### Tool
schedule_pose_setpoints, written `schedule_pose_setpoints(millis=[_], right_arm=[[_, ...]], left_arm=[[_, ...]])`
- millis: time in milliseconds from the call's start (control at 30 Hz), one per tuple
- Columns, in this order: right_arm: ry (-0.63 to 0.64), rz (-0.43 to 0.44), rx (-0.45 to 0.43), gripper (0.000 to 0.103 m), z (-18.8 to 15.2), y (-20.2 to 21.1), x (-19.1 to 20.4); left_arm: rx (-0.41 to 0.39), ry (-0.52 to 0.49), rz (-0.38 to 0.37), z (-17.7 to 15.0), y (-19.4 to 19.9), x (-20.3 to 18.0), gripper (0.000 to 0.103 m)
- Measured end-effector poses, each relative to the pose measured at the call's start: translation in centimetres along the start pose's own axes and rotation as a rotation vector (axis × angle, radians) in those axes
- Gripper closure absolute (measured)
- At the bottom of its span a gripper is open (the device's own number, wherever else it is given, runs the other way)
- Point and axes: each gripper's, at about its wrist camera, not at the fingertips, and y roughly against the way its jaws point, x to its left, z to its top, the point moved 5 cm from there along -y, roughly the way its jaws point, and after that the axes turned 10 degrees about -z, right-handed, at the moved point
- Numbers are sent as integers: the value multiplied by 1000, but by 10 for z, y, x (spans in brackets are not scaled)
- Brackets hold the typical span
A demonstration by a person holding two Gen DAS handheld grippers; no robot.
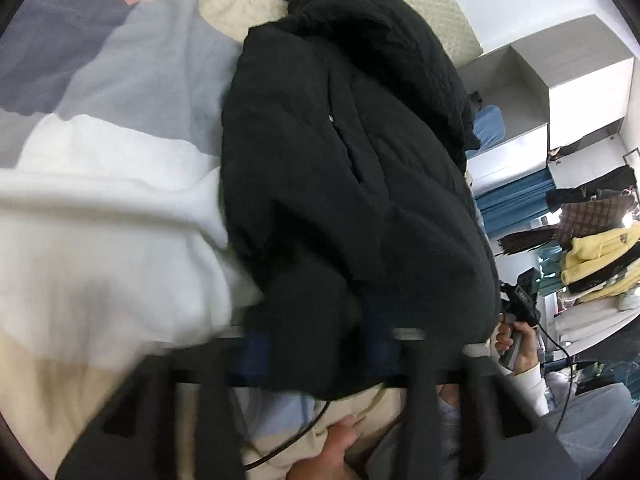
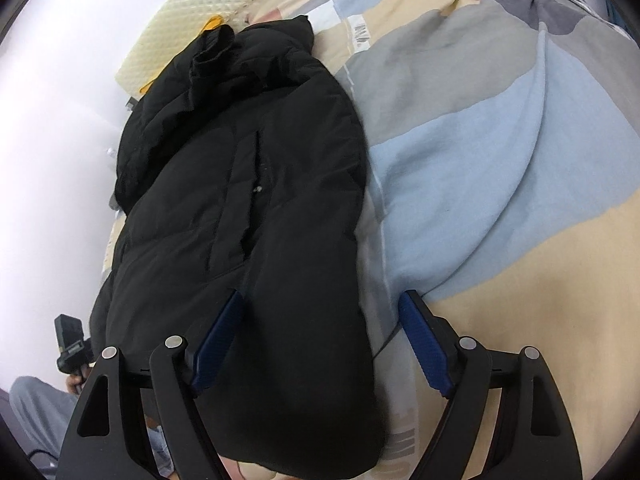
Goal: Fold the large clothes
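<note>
One black puffer coat [image 2: 240, 200] lies lengthwise on my patchwork bedspread [image 2: 500, 160], with wide bare cover along one long edge. My left gripper [image 1: 316, 344] is clamped on its hem fold; my right gripper [image 2: 320, 340] stands spread, straddling the hem without pressing.

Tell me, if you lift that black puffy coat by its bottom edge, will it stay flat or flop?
The black coat will likely flop: its quilted padding already bunches and creases on the bedspread. It looks bulky but probably light, and its smooth shell may slip.

Black padded coat [image 2: 248, 208], folded lengthwise into a long narrow shape, flat on the patchwork bedspread [image 2: 500, 168].
</note>
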Motion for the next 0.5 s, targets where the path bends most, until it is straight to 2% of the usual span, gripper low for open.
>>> schedule_pose_setpoints(millis=[133,300,467,500], right_arm=[[32,33,9,23,-5,4,9],[55,107,27,22,-11,9,21],[99,114,75,21,-14,-5,25],[92,121,84,21,-15,-8,23]], left_arm=[[-35,0,-61,-14,24,-8,85],[-78,85,-142,-24,43,-4,86],[-57,118,-118,-22,28,8,83],[-54,134,-120,-19,23,8,77]])
